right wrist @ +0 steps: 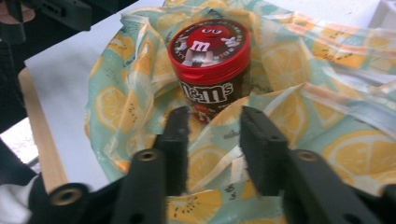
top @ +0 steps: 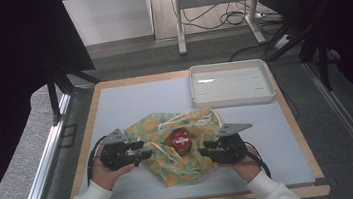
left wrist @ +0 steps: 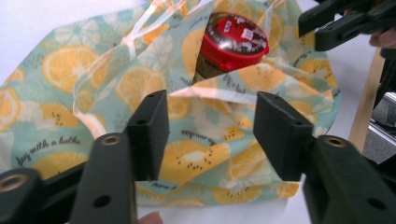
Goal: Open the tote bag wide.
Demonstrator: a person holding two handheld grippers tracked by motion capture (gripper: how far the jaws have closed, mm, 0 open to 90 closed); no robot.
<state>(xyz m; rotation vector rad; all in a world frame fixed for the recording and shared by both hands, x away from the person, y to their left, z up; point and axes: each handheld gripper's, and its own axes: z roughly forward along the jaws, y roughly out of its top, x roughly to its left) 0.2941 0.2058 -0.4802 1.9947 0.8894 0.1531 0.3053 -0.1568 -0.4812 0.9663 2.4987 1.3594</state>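
Item one, your left gripper (top: 142, 150): it sits at the left edge of the lemon-print cloth bag (top: 172, 168), held in your left hand (top: 103, 172), its jaws released with a clear gap between them; the left gripper view shows the bag's fabric lying beyond and below that gap, with neither jaw pressing on it. Item two, your right gripper (top: 204, 149): it sits at the bag's right edge, in your right hand (top: 245, 164), its jaws likewise parted, and the right gripper view shows the bag's rim and drawstring past them, not pinched. Item three, the bag: pale green with yellow citrus slices and small printed script, lying crumpled and open on the table (top: 129, 102) between your two grippers, near the front edge. Item four, the candy jar (top: 180, 141): a dark brown tub with a red lid carrying a cartoon character, lying inside the bag's open mouth, about midway between your two grippers, its lower part covered by fabric. Item five, a white tray (top: 232, 97): shallow and rectangular, at the table's far right corner, well apart from the bag.
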